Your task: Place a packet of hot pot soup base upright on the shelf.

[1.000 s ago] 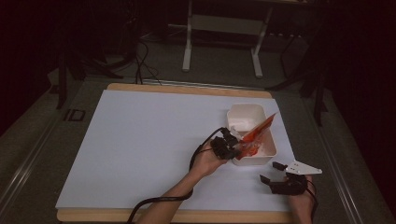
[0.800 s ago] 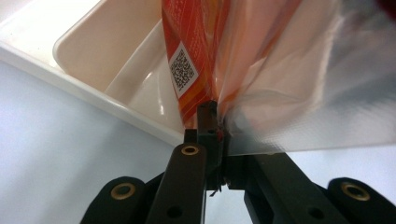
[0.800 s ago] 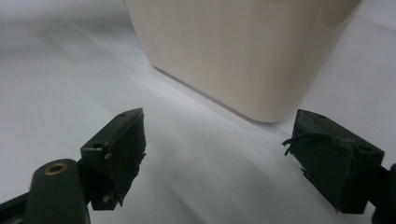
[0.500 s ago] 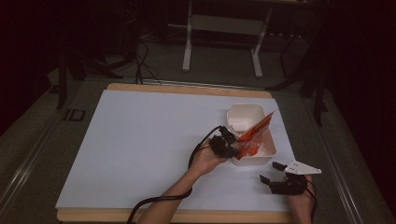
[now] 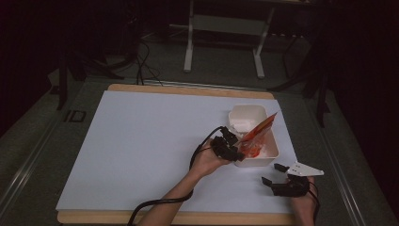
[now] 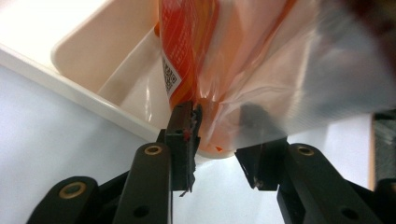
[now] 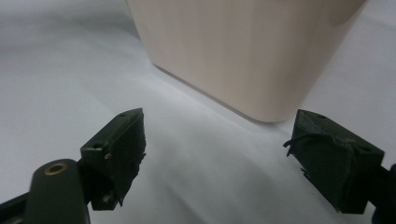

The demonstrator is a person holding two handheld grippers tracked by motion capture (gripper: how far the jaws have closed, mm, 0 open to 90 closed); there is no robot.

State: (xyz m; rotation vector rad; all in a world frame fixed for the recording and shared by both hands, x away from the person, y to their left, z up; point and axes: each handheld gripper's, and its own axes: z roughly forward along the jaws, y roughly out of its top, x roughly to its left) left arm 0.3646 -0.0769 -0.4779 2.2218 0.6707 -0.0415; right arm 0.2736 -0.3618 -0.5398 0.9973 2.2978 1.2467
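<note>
the orange snack bag (image 5: 256,137) leans in the white tub (image 5: 270,155), a bit right of the middle of the high view. its top corner pokes up over the rim toward the upper right.

the left gripper (image 5: 230,149) sits at the tub's near left edge. its jaws have just been opening. in the left gripper view the bag (image 6: 233,70) hangs between the two black jaws. the left one touches the bag's edge, but the right one stands apart from it, so the bag is let go.

the right gripper (image 5: 275,173) rests on the white table cover (image 5: 141,141) at the lower right of the high view, near the tub. its jaws are wide apart and hold nothing. in the right gripper view the tub's wall (image 7: 243,56) stands just ahead of them.

what could go wrong: the bag's bottom edge seems to sit near the tub's rim. if the left gripper pulls away fast, the jaw that touches the bag may drag it, and the bag could tip out onto the cover. the tub looks light, so a bump from either gripper could push it.
</note>
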